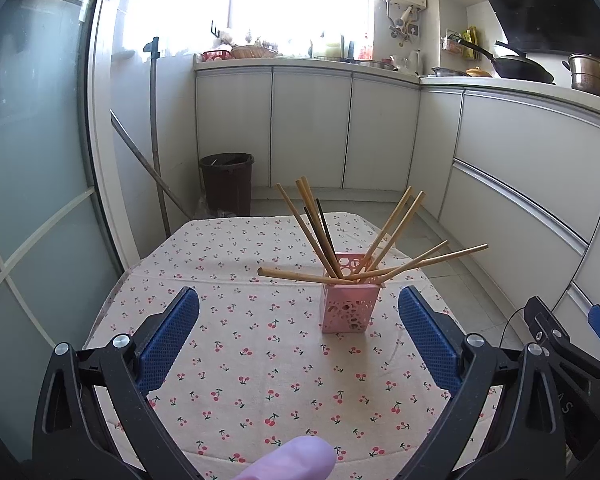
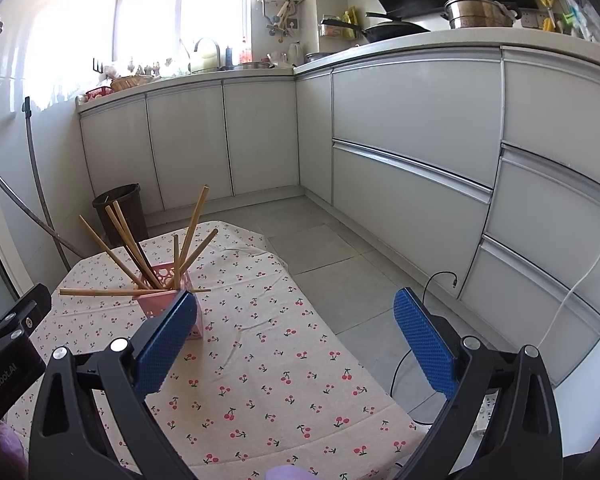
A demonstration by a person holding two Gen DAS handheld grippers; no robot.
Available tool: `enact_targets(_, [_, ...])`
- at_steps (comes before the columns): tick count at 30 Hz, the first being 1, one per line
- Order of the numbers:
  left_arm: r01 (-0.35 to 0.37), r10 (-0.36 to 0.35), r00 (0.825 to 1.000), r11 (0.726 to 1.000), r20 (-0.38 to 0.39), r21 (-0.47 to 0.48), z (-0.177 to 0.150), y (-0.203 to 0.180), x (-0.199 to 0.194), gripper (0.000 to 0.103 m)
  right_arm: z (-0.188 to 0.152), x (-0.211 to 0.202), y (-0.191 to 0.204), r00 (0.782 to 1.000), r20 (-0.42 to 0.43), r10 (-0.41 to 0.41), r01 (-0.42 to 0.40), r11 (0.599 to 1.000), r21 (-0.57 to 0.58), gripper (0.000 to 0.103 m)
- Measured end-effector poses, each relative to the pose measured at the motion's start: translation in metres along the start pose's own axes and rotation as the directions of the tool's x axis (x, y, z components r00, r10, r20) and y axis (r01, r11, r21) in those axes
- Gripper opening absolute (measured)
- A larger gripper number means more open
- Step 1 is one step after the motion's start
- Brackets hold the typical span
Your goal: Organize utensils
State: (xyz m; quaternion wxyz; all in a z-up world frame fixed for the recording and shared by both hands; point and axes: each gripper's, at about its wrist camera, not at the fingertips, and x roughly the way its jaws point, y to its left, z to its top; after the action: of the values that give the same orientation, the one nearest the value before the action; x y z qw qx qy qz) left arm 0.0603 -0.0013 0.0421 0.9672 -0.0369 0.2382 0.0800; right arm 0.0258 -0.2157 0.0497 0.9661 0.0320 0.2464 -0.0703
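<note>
Both grippers, left (image 1: 299, 334) and right (image 2: 295, 338), stand spread and empty above the tablecloth (image 1: 236, 360). Chopsticks (image 1: 324, 236) sit splayed in the pink holder (image 1: 349, 307) near the cloth's far right edge. Judged nearly finished; remaining: tidy the flat-lying sticks upright.

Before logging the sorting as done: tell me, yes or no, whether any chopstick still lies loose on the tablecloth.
No: in the left wrist view every chopstick has an end in the pink holder; the cherry-print tablecloth shows none lying loose.
</note>
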Motion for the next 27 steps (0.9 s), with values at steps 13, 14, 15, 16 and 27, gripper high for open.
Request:
enact_targets(13, [-0.002, 0.002, 1.000, 1.000, -0.008, -0.004, -0.0014, -0.0001, 0.0020, 0.096, -0.0023, -0.0008, 0.0012, 1.000, -0.008, -0.001, 0.001, 1.000, 0.001, 0.096])
enact_targets(14, [-0.001, 0.001, 1.000, 1.000, -0.008, -0.004, -0.0015, 0.0000, 0.0021, 0.096, -0.0027, -0.0006, 0.0010, 1.000, -0.009, 0.000, 0.000, 1.000, 0.000, 0.096])
enact_targets(15, [-0.001, 0.001, 1.000, 1.000, -0.008, -0.003, -0.0016, -0.0006, 0.0021, 0.096, -0.0028, -0.0005, 0.0008, 1.000, -0.009, -0.001, 0.001, 1.000, 0.000, 0.096])
enact_targets(16, [-0.003, 0.003, 1.000, 1.000, -0.008, -0.003, -0.0017, -0.0004, 0.0024, 0.096, -0.0031, -0.0002, 0.0005, 1.000, -0.010, -0.001, 0.001, 1.000, 0.000, 0.096])
enact_targets(27, [-0.004, 0.003, 1.000, 1.000, -0.012, -0.005, -0.0023, 0.0004, 0.0040, 0.096, -0.0043, 0.0026, -0.0003, 1.000, -0.014, 0.000, 0.000, 1.000, 0.001, 0.096])
